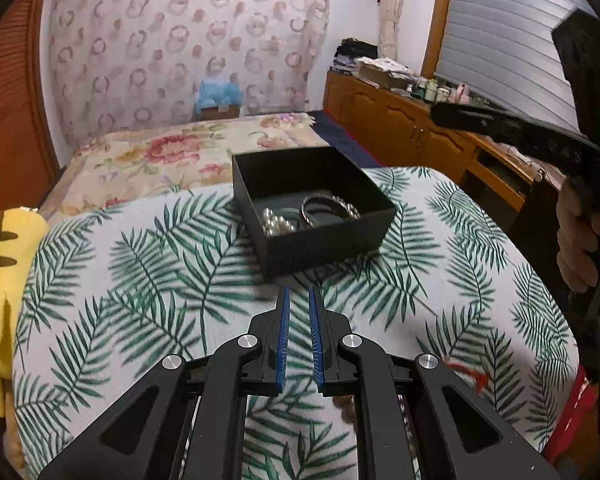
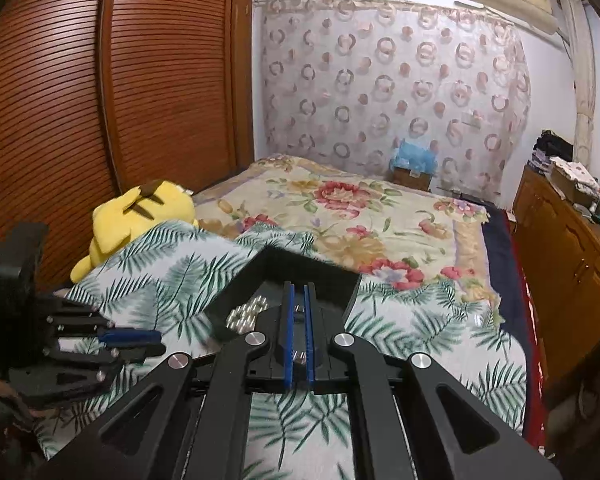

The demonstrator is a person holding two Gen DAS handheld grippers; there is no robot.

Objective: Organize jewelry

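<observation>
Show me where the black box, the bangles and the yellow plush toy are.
black box (image 1: 328, 240), left wrist view, front wall
bangles (image 1: 330, 210), left wrist view, front rim
yellow plush toy (image 2: 140, 216), right wrist view, head

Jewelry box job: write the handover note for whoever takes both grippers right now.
Left gripper: shut, nothing between its fingers, hovering over the palm-leaf cloth just short of the black box.
Right gripper: shut, held above the box's open top; small metallic bits show between its fingers, but whether they are gripped or lie in the box below cannot be told.
Things: the box sits open on the cloth; silver bead strand and bangles lie inside.
Done: those pieces are in the box.
Left: no loose jewelry or lid shows on the cloth; check outside these views.
</observation>
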